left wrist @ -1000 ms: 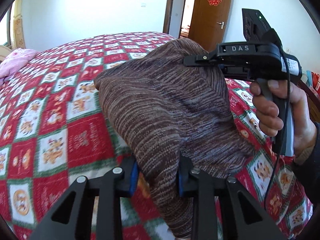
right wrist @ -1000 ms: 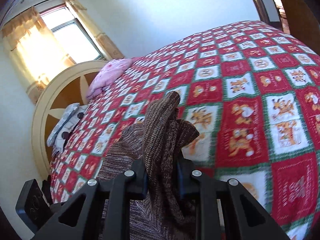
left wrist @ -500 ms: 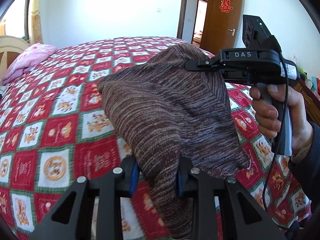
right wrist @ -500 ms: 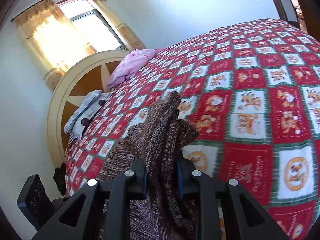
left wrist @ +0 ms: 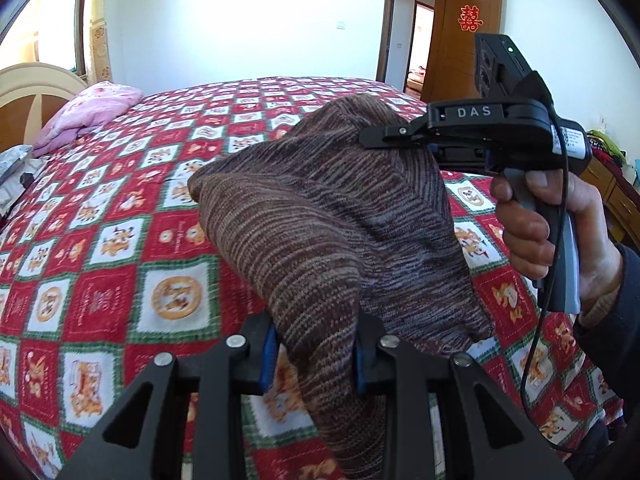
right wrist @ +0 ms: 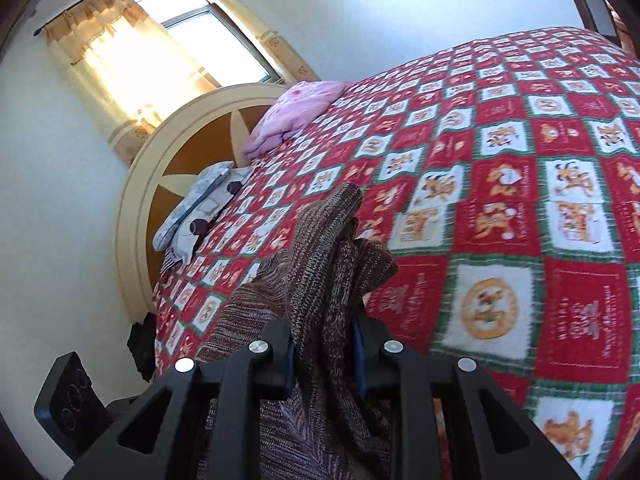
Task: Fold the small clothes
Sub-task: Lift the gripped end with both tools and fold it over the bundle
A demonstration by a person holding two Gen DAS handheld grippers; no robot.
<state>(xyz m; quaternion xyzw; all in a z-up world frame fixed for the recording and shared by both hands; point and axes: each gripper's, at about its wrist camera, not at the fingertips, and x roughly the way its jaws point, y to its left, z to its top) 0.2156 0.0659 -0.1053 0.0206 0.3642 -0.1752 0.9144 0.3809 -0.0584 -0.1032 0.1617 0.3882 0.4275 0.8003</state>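
One brown knit garment (left wrist: 328, 216) | airborne above bed (left wrist: 120, 248) | left gripper (left wrist: 312, 360) and right gripper (right wrist: 324, 356) jaws clamped on it | no fold laid yet.

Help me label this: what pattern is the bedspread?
Red, white and green checks with cartoon figures on the bedspread, clearest in the right wrist view.

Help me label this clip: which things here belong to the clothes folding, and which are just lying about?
Part of the job:
- brown knit garment, pinched at two spots and held up above the quilt
- left gripper
- right gripper
- red patchwork quilt, the likely folding surface

Just lying about:
- pink pillow
- grey patterned pillow
- wooden door
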